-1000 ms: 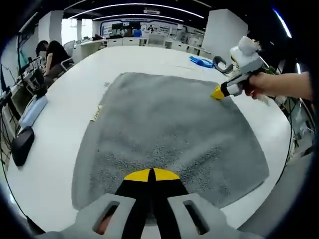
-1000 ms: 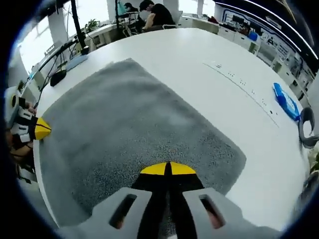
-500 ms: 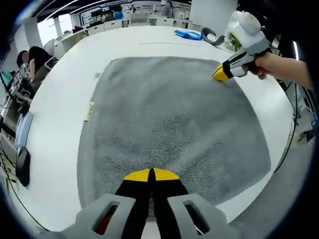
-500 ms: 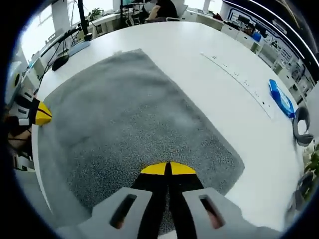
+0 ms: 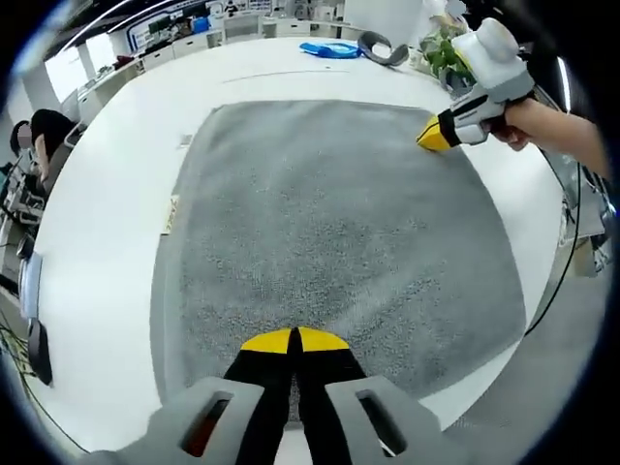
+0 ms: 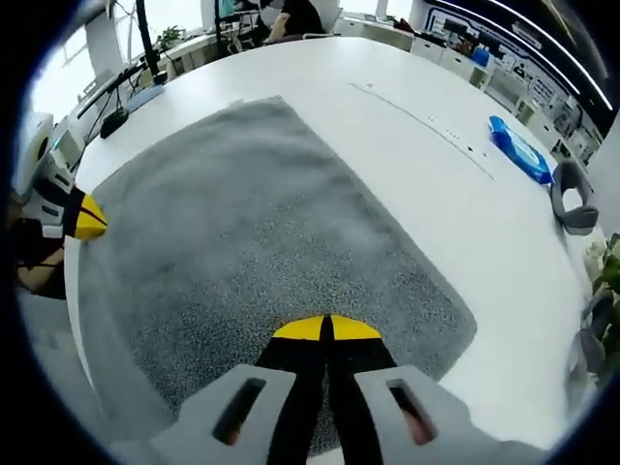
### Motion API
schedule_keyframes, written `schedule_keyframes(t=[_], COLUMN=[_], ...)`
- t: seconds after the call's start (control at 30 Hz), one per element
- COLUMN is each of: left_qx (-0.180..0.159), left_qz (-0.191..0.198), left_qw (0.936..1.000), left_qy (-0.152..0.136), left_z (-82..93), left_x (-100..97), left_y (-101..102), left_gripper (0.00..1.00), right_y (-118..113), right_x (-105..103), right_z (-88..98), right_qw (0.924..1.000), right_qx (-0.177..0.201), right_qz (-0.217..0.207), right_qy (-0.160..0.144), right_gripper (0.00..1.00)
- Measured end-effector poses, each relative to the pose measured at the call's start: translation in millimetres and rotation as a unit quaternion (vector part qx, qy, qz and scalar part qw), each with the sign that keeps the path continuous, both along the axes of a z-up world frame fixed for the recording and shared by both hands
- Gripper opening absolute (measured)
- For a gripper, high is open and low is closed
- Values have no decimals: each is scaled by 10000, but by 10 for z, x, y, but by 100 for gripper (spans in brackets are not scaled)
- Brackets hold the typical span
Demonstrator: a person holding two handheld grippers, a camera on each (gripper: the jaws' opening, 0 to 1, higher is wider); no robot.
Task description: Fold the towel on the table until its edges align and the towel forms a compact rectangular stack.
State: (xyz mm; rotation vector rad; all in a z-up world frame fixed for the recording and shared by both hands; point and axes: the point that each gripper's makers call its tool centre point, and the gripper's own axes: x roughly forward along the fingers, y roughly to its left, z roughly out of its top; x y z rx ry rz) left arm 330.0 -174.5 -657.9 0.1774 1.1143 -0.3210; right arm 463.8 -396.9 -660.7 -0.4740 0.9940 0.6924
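An open-plan office: ahead of the claw, beyond the white tabletop (image 6: 407, 126), rows of desks (image 5: 184, 44), monitors, a seated person (image 6: 291, 17).

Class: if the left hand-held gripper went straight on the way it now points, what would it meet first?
Most likely the flat grey terry towel: the left hand-held gripper, jaws together, already sits low over its near edge, though height is unclear.
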Motion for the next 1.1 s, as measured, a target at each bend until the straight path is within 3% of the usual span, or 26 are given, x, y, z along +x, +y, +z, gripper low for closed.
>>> schedule_keyframes(t=[0.2, 0.53, 0.67, 0.77, 1.1], left_qx=[-33, -43, 255, 410, 387], left_qz=[-146, -441, -619, -682, -758], left_qw=[9994, 9968, 9953, 9937, 9909], left_qy=[325, 660, 707, 783, 1042], left_z=[-13, -34, -31, -38, -46], left_x=[-10, 32, 24, 28, 41], left_y=[-207, -346, -368, -371, -348], left_gripper=[0, 0, 0, 0, 0], right_y=[-208, -424, -447, -441, -457], right_x=[-65, -152, -162, -159, -170], right_z=[-3, -1, 3, -5, -3], right_qw=[9999, 9998, 9989, 9990, 9984], right_qx=[-75, -94, 168, 158, 236], right_qz=[-73, -155, -445, -403, -511], right_qy=[0, -75, -33, -91, -100], right_gripper=[0, 0, 0, 0, 0])
